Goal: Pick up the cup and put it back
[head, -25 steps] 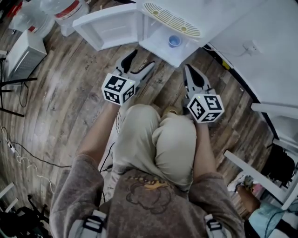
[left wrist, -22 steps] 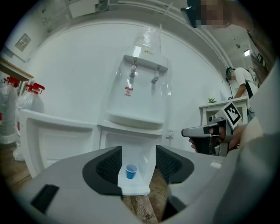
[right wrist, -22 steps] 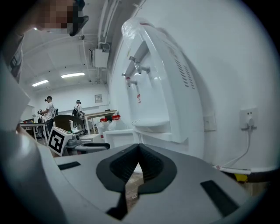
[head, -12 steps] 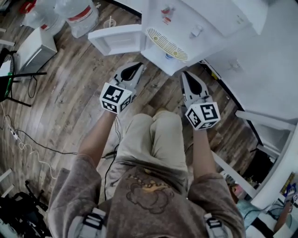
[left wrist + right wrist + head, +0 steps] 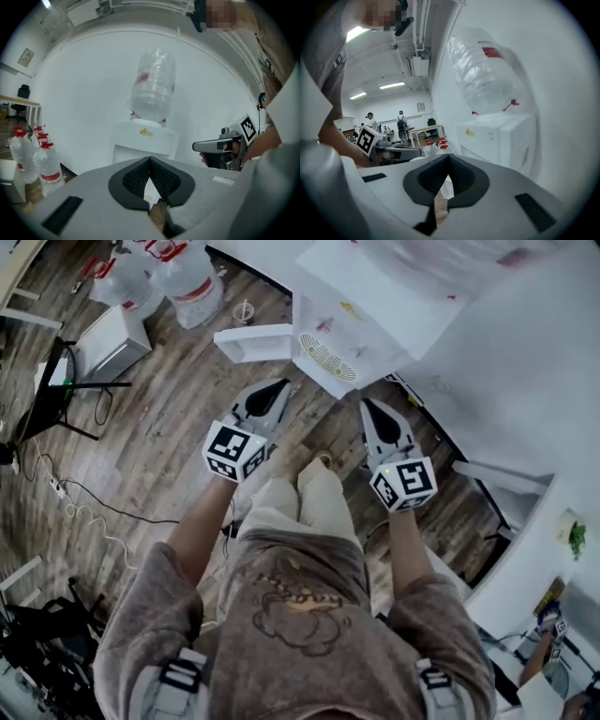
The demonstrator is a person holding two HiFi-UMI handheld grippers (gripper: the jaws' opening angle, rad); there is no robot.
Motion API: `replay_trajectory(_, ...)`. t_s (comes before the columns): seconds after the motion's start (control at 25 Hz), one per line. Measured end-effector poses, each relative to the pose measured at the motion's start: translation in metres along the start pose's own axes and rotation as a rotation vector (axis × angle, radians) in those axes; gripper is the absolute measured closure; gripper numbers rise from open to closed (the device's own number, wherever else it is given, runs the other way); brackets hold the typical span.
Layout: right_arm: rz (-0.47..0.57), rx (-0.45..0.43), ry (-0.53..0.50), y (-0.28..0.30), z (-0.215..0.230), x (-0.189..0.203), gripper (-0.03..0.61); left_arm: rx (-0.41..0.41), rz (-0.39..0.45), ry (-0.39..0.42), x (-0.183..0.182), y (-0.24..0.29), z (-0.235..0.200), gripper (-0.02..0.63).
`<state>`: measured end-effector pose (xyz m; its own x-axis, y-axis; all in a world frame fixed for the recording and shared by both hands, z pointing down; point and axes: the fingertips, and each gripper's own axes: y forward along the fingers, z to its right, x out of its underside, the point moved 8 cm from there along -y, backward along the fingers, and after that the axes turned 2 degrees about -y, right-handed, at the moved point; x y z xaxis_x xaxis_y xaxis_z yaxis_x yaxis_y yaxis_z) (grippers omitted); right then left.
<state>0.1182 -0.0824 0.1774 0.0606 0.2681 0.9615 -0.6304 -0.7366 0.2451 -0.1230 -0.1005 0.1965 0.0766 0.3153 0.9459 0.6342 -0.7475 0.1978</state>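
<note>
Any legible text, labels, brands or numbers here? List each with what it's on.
No text is legible.
Yellow mark on the white water dispenser: too blurred to read.
Red labels on the clear plastic water bottles: too small.
Framed wall sign: too small.
Black-and-white marker cubes: patterns only, no letters.

Bright ceiling-strip lighting, fisheye edges (dark corners), head view motion-blurred

We're in an open office or lab: a water dispenser against the white wall, spare bottles on the wood floor, trailing cables, strip lights overhead, people by desks.
</note>
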Motion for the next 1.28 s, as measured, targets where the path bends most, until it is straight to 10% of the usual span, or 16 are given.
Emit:
replay_trajectory(0.48, 0.037, 0.026, 0.023, -0.076, 0.004, -0.164, 0.577, 0.005, 0.048, 0.022, -0.184, -0.033, 0.075, 0.611)
replay_trajectory(1.28, 0.092, 0.053, 0.039, -0.094, 0.034, -0.205, 0.577, 0.086, 0.065, 0.075, -0.234, 0.002, 0.117, 0.611)
